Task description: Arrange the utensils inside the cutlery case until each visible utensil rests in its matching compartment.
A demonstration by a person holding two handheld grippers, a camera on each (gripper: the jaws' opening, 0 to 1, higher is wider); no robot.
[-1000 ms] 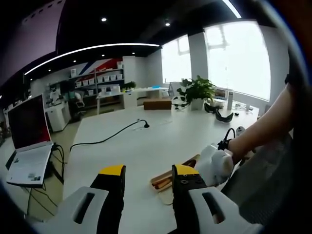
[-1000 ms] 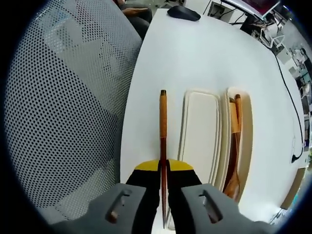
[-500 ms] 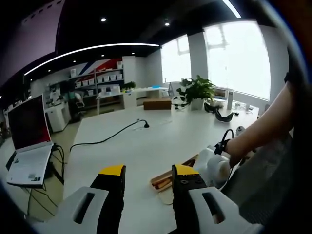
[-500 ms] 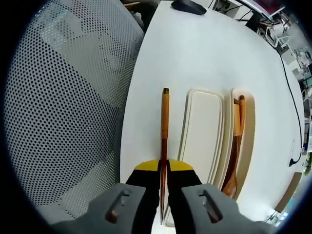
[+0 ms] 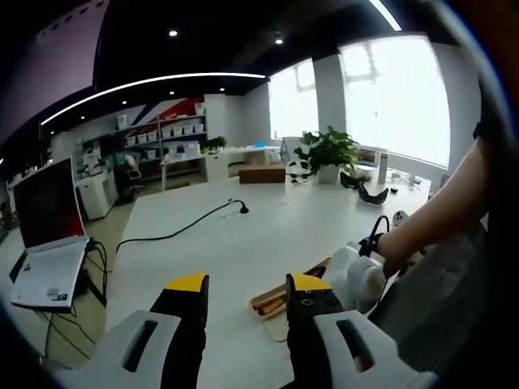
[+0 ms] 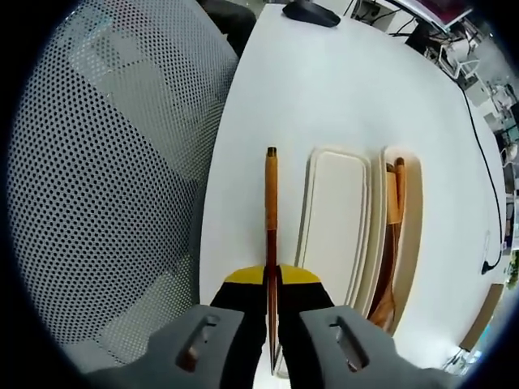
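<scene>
Chopstick (image 6: 271, 203): thin, stiff, light, probably slippery; right gripper (image 6: 272, 279) pinches it shut near one end, left of case (image 6: 336, 219). Left gripper (image 5: 243, 296): open, empty.

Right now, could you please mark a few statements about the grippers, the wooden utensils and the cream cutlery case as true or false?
1. The right gripper is shut on a slim brown wooden stick. True.
2. The left gripper holds a spoon. False: its jaws stand apart with nothing between them.
3. The cream cutlery case already holds wooden utensils. True.
4. The flat cream lid lies on top of the case. False: it lies beside it, on the white table.
5. A grey mesh chair back stands at the table's edge. True.
</scene>
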